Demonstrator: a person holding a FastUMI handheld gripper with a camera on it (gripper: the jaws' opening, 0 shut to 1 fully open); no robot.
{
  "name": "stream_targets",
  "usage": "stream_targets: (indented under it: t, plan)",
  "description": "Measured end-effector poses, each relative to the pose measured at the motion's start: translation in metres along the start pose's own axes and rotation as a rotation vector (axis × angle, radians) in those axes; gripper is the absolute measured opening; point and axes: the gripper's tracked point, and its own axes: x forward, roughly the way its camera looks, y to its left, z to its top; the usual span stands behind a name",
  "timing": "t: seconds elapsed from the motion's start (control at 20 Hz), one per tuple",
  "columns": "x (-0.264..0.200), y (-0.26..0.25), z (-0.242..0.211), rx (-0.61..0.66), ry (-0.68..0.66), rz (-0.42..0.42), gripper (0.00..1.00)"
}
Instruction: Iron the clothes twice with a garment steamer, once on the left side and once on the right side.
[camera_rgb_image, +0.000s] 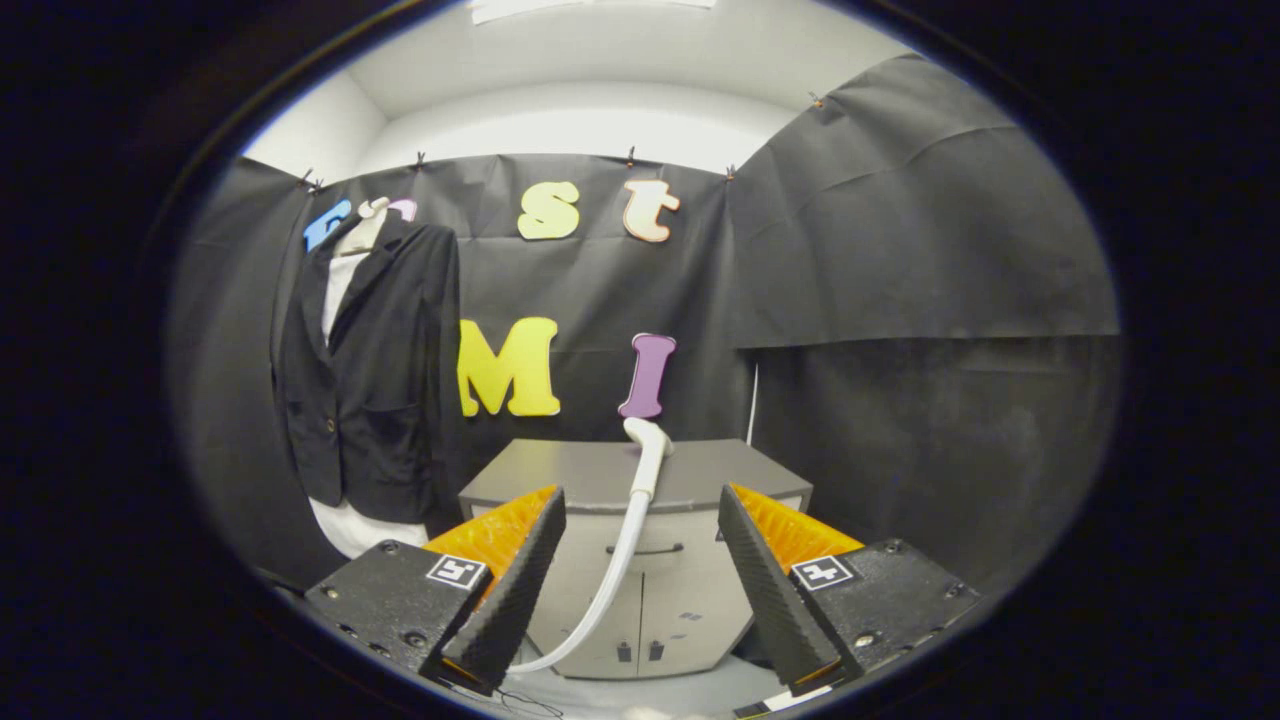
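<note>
Gripper view. The gripper (640, 575) occupies the lower centre of the frame, its two fingers (515, 590) spread wide apart with nothing between their ridged inner faces; the jaws hold no object. Each finger is mounted on a dark block bearing a small square marker (457, 571), one at lower left and one at lower right.

In the gap between the fingers, and beyond them, runs the garment steamer (640, 480): a pale, slender wand with a hose that curves up from the lower centre of the frame, near the tip of the left-hand finger, to a bent head at centre frame. The head rests at the front edge of the top of a grey cabinet (700, 470). Whether the hose touches the finger cannot be told. The cabinet stands straight ahead of the fingers, at centre and lower centre, showing a flat top, a drawer handle and two lower doors with small pulls.

In the upper left of the frame, well apart from the gripper and to the left of the cabinet, hangs the jacket (365, 370): a dark blazer over a white shirt (340, 285), set on a hanger-like form against the black cloth wall (900, 250). The white hem shows below the blazer. Above the cloth, at the top of the frame, is a pale ceiling (600, 60).
</note>
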Motion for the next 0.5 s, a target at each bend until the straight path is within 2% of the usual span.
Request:
stream_targets:
  t: [0.3,0.5]
  plan:
    - [0.109,-0.026,0.031,0.019,0.002,0.05,0.96]
    - [0.191,-0.032,0.021,0.031,0.078,0.096,0.96]
